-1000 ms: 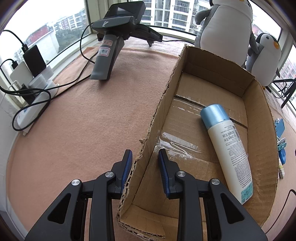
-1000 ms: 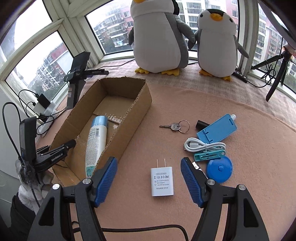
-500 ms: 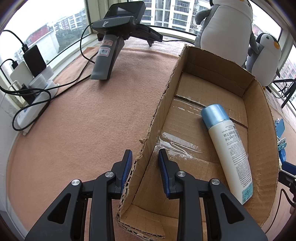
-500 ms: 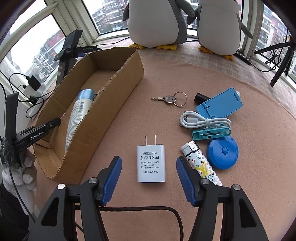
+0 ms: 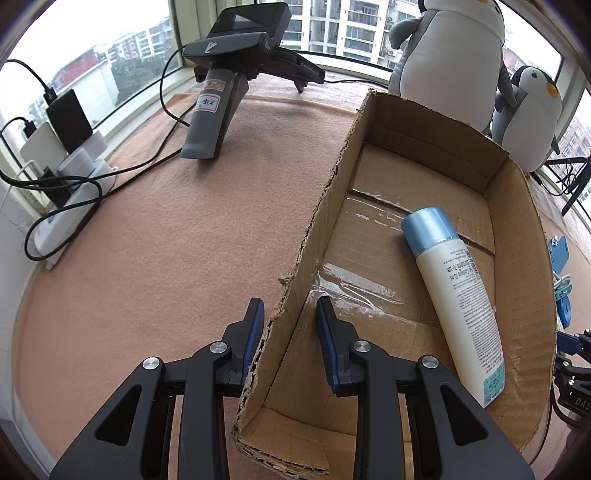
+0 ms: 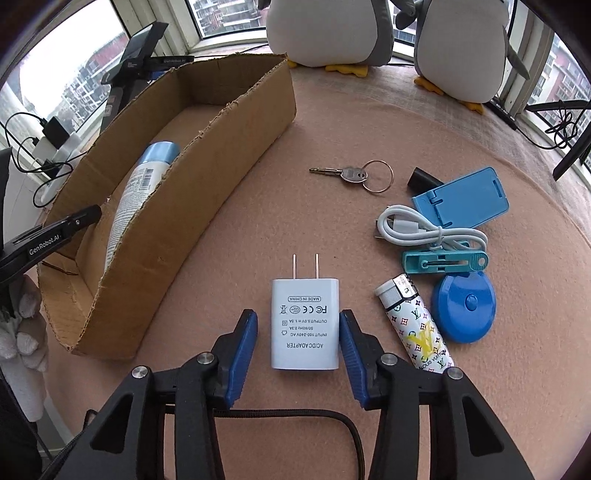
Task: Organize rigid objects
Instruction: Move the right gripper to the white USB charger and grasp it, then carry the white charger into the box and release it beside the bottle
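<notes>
A white AC adapter (image 6: pixel 305 325) lies flat on the tan felt, prongs pointing away. My right gripper (image 6: pixel 298 332) is open and low around it, one finger on each side; the right finger is at its edge, the left a little apart. The open cardboard box (image 5: pixel 424 173) holds a white spray bottle (image 5: pixel 454 291) with a blue cap, lying down. My left gripper (image 5: pixel 290 325) is open and straddles the box's near left wall, one finger outside, one inside. In the right wrist view the box (image 6: pixel 221 147) stands left of the adapter.
Right of the adapter lie a patterned lighter (image 6: pixel 417 328), a blue tape measure (image 6: pixel 465 306), a teal clip (image 6: pixel 443 260), a white cable (image 6: pixel 424 230), a blue stand (image 6: pixel 461 197) and a key (image 6: pixel 351 174). Plush penguins (image 6: pixel 325 29) stand behind. A spare gripper (image 5: pixel 218 110) and chargers sit left.
My right gripper has come forward and down onto the adapter, and its fingers have narrowed around it. The left gripper and the box have not moved.
</notes>
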The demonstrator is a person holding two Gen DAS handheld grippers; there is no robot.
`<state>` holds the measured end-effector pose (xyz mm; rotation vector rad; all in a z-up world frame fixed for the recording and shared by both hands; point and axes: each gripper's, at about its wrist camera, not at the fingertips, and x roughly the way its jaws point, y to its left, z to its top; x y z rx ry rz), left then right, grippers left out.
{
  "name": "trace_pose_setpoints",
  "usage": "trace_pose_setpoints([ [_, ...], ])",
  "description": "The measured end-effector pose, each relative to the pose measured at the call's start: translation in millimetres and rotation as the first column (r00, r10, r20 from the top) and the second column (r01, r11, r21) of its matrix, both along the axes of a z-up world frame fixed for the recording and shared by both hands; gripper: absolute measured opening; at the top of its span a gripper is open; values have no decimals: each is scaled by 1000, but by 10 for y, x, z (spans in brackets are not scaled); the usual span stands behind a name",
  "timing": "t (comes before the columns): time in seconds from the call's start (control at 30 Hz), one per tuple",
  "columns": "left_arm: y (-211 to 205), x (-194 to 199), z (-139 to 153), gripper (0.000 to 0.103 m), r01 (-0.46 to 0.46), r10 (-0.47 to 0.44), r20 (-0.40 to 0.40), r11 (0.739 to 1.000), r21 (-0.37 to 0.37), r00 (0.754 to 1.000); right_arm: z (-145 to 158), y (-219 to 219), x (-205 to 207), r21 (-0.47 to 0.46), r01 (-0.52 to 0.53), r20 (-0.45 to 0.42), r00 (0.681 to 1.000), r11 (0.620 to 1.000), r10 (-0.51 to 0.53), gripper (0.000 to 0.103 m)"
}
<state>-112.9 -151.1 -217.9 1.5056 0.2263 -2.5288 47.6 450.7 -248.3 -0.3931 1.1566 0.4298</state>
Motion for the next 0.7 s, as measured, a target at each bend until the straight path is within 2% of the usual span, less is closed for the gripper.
trace_pose_setpoints([
  [0.07, 0, 0, 0, 27, 0, 0, 0, 1000, 0, 1000, -7, 9, -2, -13, 1, 6, 1000, 1000, -1, 32],
  [0.4, -21, 4, 0, 27, -1, 1, -1, 1000, 2, 1000, 26, 0, -21, -6, 18, 15, 1000, 1000, -18, 32],
  [0.7, -49, -4, -4, 27, -2, 2, -2, 1000, 8, 1000, 413, 66, -75, 66, 25, 78, 997, 998, -30, 32],
])
